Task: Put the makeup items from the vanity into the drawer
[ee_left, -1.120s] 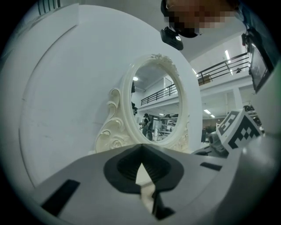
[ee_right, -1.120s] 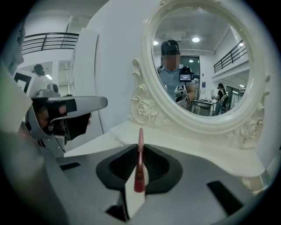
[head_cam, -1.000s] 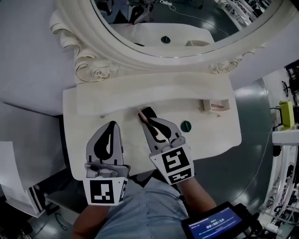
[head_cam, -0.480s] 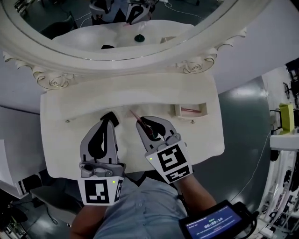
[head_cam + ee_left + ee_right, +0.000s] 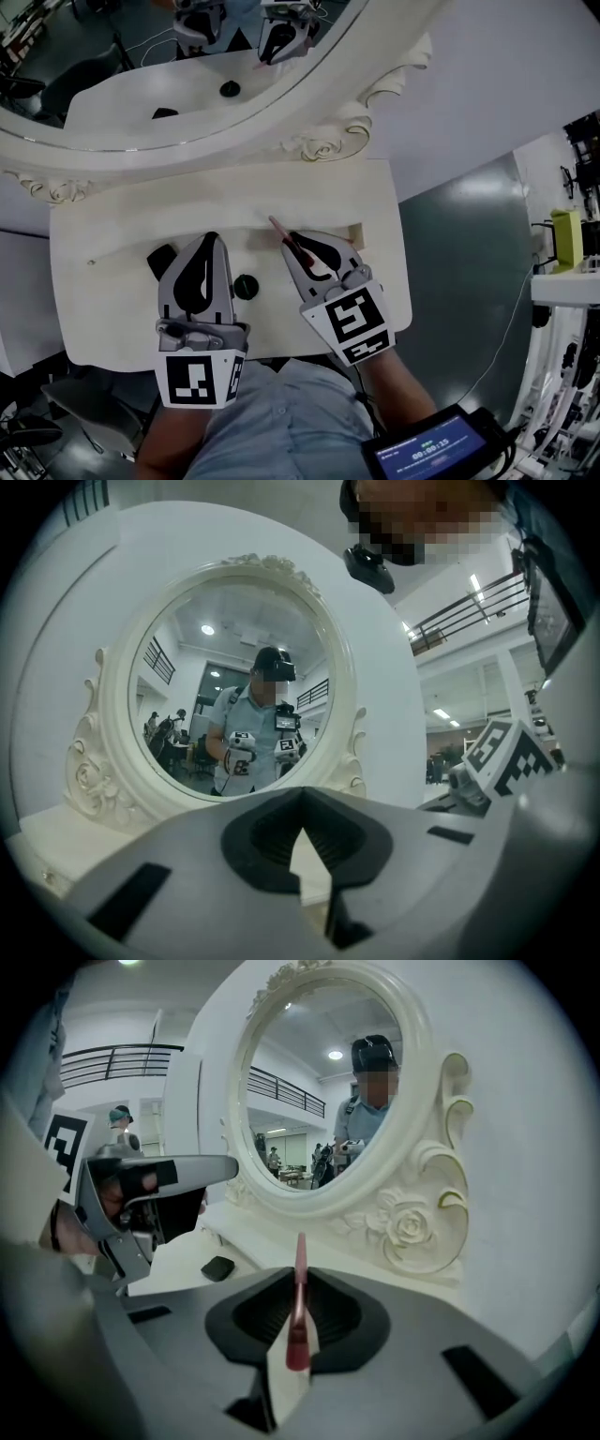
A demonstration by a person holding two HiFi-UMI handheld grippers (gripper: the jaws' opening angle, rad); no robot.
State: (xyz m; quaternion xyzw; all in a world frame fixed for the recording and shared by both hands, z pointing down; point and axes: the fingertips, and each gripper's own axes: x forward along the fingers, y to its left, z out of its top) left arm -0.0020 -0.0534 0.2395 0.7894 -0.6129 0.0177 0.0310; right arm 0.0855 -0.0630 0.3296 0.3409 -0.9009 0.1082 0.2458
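Nearest, at six o'clock, the left gripper (image 5: 209, 240) has its jaws together on nothing. At its three o'clock the right gripper (image 5: 293, 242) is clamped on a thin pink makeup stick (image 5: 277, 228) that points toward eleven. A round black pot (image 5: 246, 286) lies on the vanity (image 5: 112, 234) between them, a small black item (image 5: 160, 262) sits at the left gripper's nine o'clock, and the mirror (image 5: 112, 103) stands beyond at twelve.

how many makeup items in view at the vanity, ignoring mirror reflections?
3: a pink stick held in the right gripper; a round black pot between the grippers; a black case left of the left gripper. Others may hide under the grippers.
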